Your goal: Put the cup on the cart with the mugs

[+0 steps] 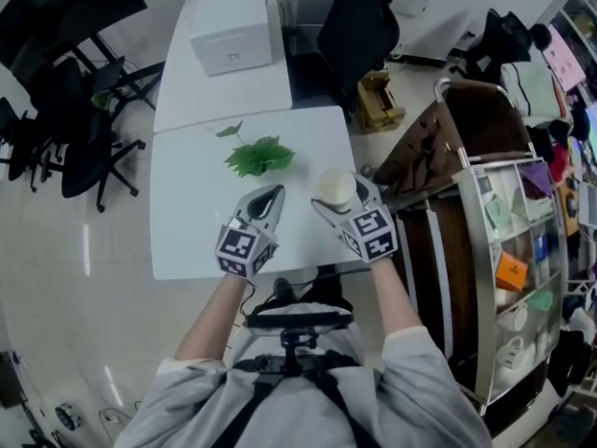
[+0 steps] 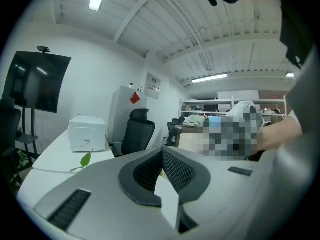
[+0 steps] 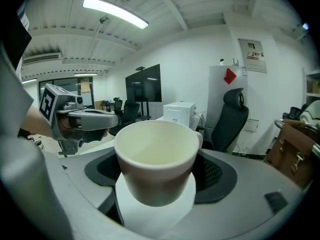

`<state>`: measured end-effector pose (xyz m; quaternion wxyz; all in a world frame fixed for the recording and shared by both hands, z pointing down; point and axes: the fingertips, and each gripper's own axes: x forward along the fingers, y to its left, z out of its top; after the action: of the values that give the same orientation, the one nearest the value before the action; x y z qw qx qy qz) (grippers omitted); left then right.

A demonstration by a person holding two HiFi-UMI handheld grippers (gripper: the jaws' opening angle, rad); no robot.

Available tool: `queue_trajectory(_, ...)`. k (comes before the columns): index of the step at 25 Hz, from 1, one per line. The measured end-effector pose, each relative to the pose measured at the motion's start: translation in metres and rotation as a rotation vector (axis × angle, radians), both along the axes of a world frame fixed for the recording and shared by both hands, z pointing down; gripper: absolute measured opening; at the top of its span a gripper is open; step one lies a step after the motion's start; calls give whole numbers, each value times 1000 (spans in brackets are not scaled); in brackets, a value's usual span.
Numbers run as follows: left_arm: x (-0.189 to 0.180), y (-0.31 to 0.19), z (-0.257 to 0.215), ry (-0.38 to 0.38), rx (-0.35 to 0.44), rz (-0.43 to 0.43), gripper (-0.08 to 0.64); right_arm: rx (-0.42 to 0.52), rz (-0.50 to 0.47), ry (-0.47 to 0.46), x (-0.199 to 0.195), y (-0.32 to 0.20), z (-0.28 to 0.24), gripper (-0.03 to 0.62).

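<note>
Cart hazard: your cart (image 1: pixel 481 306) stands at the right edge of the head view, well apart from the cup. Its metal posts and shelf rims sit close together, so I judge that an angled approach could knock the cup against a rail and loosen it.
Table hazard: you hold the cup over the right edge of the white table (image 1: pixel 196 222), just right of centre frame. If it slips here it likely hits the table edge or the floor, not the tabletop.
Case hazard: a brown case (image 1: pixel 438 147) sits between the table and the cart, right of centre. Carry low and your right claw may catch on it.
Mug hazard: white mugs (image 1: pixel 512 334) fill the cart's lower right shelves. Setting down without first picking a free spot risks china striking china.
Grip hazard: your right gripper (image 1: pixel 343 200) is grasping the cup (image 3: pixel 157 159) by its lower body only, with the rim well above the pads. A quick tilt could tip it out of the grip.
Left claw: your left gripper (image 1: pixel 266 205) is clenched on nothing, pads together, left of centre. Keep it clear of the carrying path.
Cart contents: the white mugs on the lower shelves and an orange item (image 1: pixel 511 271) at mid-height. The rest is too small to name.
Cup contents: none. The right gripper view shows a bare cream inside, with the cup upright and the handle on the far right side.
</note>
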<state>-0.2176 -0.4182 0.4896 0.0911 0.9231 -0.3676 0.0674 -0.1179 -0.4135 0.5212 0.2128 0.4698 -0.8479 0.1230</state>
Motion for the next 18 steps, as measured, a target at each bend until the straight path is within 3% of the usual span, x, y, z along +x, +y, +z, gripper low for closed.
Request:
queue_trajectory(7, 31, 39, -23, 6, 5, 154, 3, -1, 150, -2, 26, 59, -20, 433)
queue_trajectory(18, 147, 135, -44, -10, 44, 445, 3, 55, 385, -45, 124, 186, -64, 433)
